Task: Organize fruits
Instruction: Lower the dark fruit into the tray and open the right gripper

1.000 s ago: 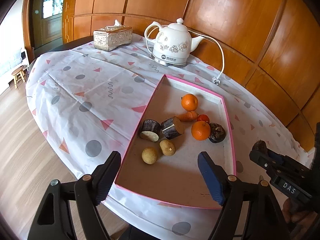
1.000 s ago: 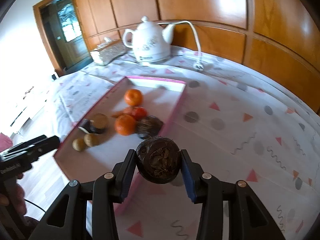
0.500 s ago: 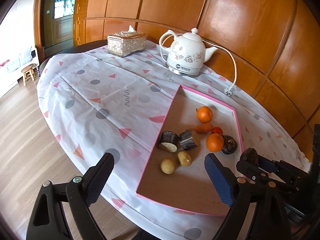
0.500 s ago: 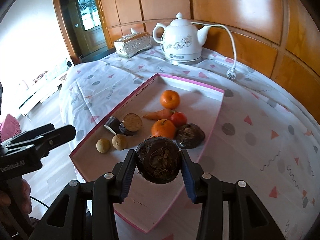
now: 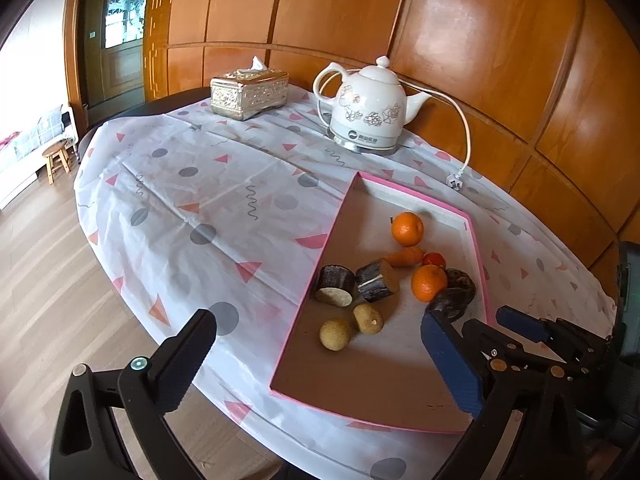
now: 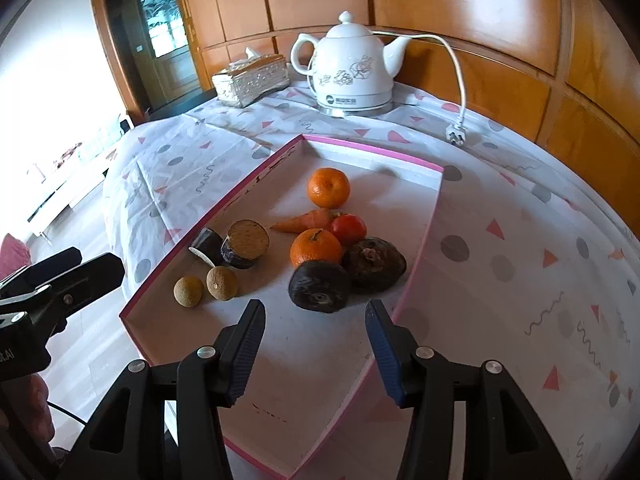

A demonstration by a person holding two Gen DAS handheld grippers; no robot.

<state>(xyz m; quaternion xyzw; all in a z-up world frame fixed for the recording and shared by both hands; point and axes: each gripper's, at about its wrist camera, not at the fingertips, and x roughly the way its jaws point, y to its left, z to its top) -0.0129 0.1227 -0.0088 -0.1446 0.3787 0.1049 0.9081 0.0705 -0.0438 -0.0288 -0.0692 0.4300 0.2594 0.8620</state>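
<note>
A pink-rimmed tray point(image 6: 224, 208) on the patterned tablecloth holds two oranges point(image 6: 328, 187), a carrot point(image 6: 304, 220), a small red fruit point(image 6: 349, 229), two cut dark stubs point(image 6: 245, 243) and two tan round fruits point(image 6: 188, 291). Two dark round fruits lie side by side; the nearer one point(image 6: 320, 286) rests on the tray floor just beyond my right gripper point(image 6: 316, 308). Its jaws are opening and the pads touch nothing. My left gripper point(image 5: 317, 318) hovers over the tray's near left corner, its jaws opening very wide, nothing between them.
A white kettle point(image 6: 348, 72) with a loose cord and plug point(image 6: 456, 134) stands at the back, and a silver tissue box point(image 6: 252, 80) sits left of it. The table edge drops to wooden floor on the left. A wood-panelled wall stands behind.
My right gripper came in over the tray, opened and let the dark round fruit go; it now lies beside the other dark one. My left jaws spread wider.
</note>
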